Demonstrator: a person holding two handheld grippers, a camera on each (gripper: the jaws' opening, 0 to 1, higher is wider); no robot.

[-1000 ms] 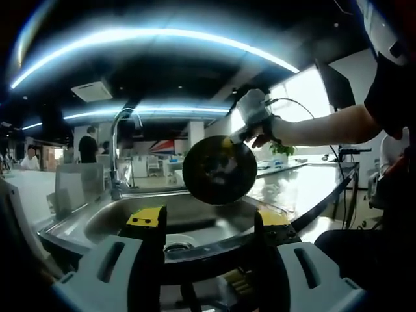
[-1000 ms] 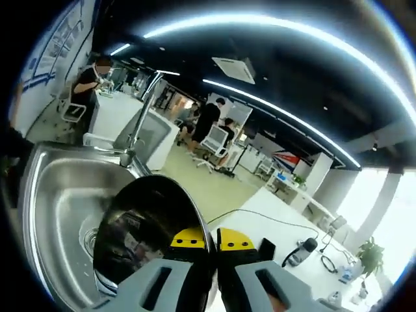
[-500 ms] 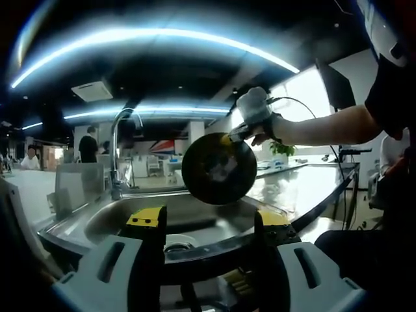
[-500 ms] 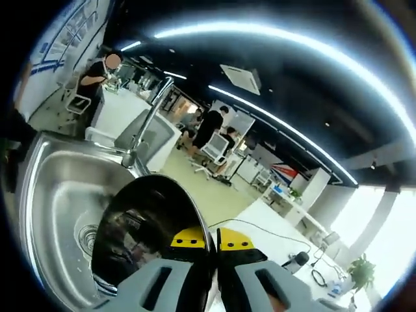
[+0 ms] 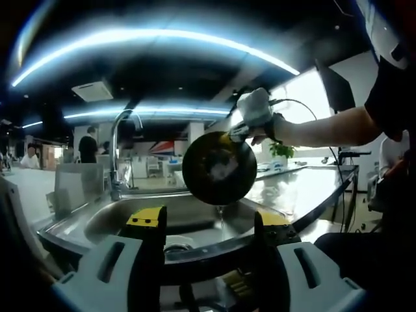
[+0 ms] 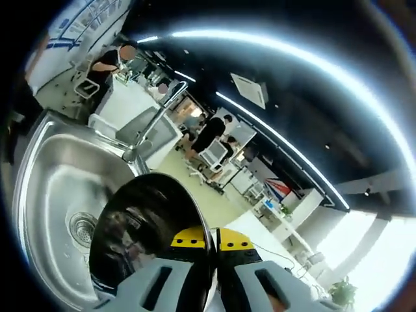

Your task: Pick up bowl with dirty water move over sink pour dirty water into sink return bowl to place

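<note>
Water now runs in a thin stream (image 5: 221, 218) from the lower edge of the bowl (image 5: 219, 168), which a second ago hung over the sink (image 5: 123, 218) with nothing falling from it; in the right gripper view the bowl (image 6: 146, 240) has tipped further, so more of the basin and its drain (image 6: 82, 227) shows at lower left. At the centre of the left gripper view the dark bowl is held on edge, its underside facing the camera, above the steel sink. The right claw (image 6: 212, 239) is clenched on the bowl's rim, its yellow-tipped jaws pinched together, and it appears in the left gripper view at upper right of centre, carried by a gloved hand (image 5: 257, 114). The left claw (image 5: 206, 221) is released, jaws spread wide with nothing between them, low in the frame before the sink. A tall curved faucet (image 5: 117, 153) stands at the sink's far left edge, and the shiny tabletop (image 5: 302, 188) stretches off to the right.
</note>
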